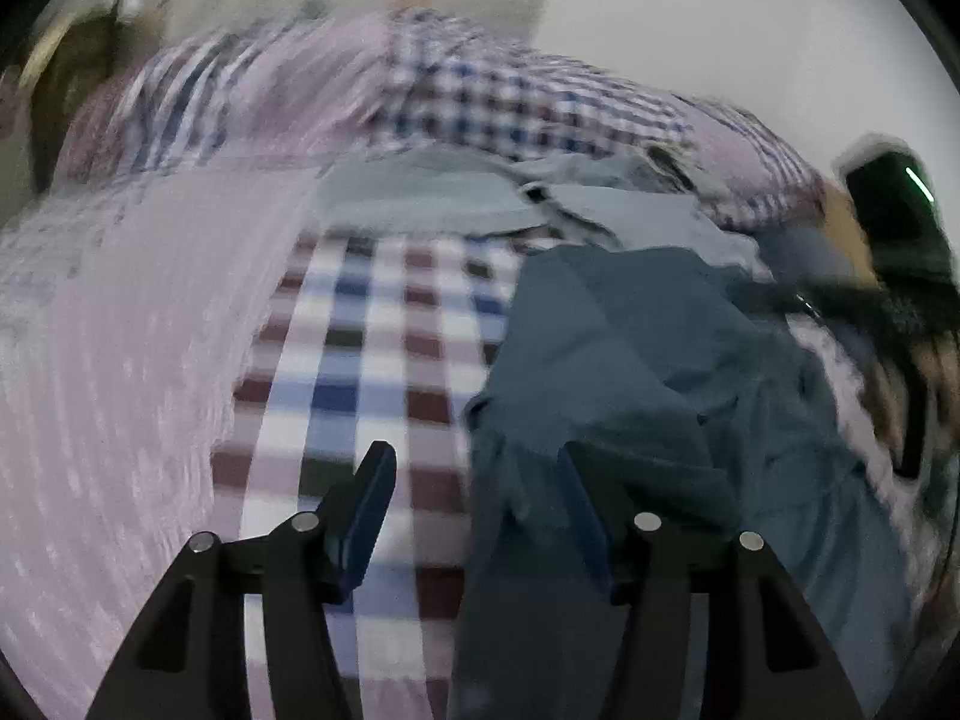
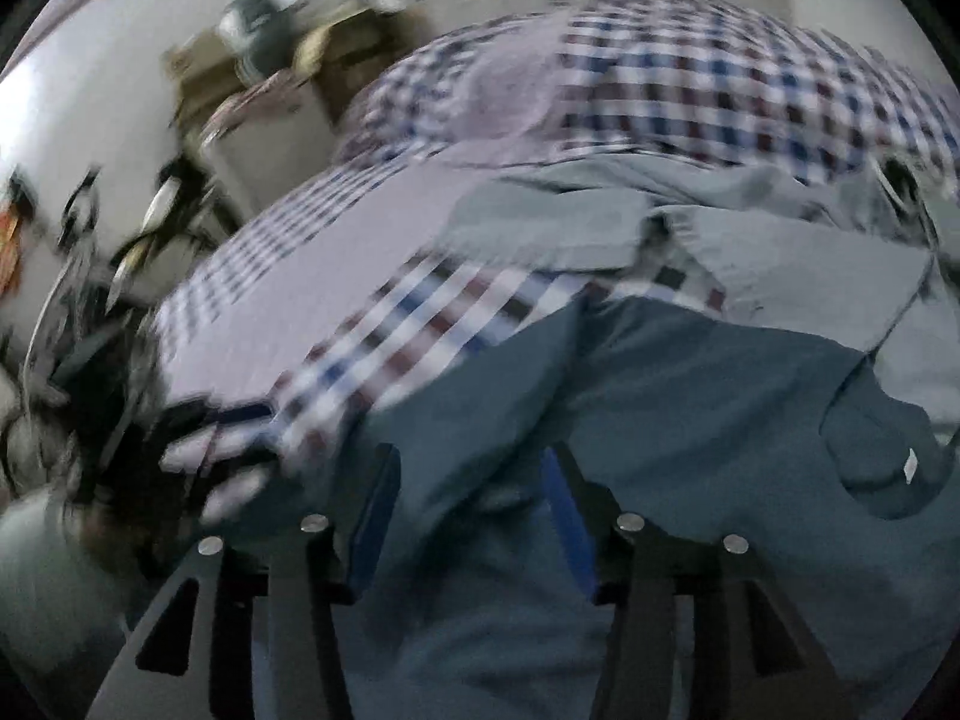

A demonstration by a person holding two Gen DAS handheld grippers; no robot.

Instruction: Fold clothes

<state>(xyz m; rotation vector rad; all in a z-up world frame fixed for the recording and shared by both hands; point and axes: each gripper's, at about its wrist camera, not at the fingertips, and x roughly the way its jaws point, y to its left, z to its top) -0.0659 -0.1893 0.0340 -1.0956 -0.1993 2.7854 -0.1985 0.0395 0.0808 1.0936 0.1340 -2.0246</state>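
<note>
A dark teal garment lies crumpled on a checked sheet, and its left edge runs between my left gripper's fingers. The left gripper is open just above the sheet and that edge. Farther back lies a lighter grey-blue garment, partly folded. In the right wrist view the same dark teal garment fills the lower half. My right gripper hovers open over it, the cloth spreading under both fingers. The grey-blue garment lies beyond it. Both views are blurred by motion.
The checked sheet covers a bed, with a raised checked mound at the back. A black device with a green light shows at the right edge. Boxes and clutter stand off the bed's left side against a white wall.
</note>
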